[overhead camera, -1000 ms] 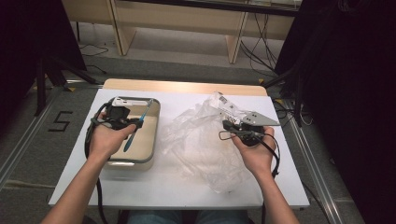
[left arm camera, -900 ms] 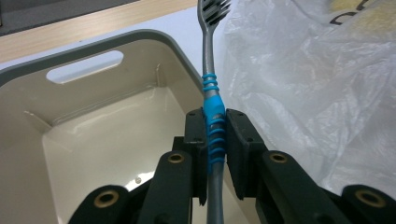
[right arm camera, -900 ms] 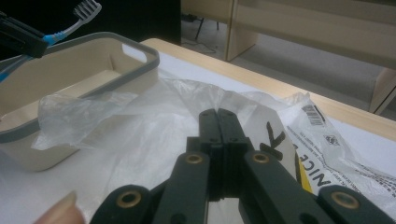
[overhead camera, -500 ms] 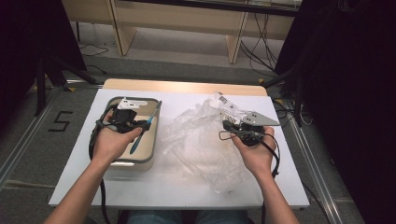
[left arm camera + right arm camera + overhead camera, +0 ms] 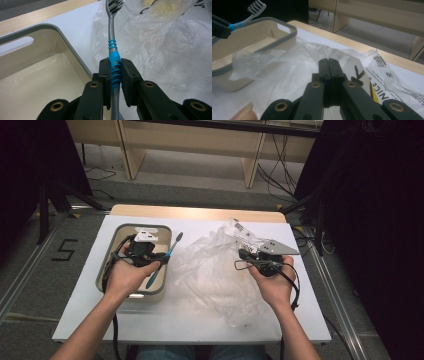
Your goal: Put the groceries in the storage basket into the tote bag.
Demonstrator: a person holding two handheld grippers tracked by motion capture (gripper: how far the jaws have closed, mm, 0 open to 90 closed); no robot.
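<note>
Over the right edge of the tray (image 5: pixel 113 251), your left gripper (image 5: pixel 115 72) squeezes the toothbrush (image 5: pixel 113 51) by its blue grip. The brush end points away from the tray, toward the plastic bag (image 5: pixel 215 270). That crinkly bag lies on the white table (image 5: pixel 80 310), just to the right of the tray. Farther right of the tray, your right gripper (image 5: pixel 328 65) sits at the bag with its jaws pressed tight together. I can't tell if any plastic is pinched between them.
</note>
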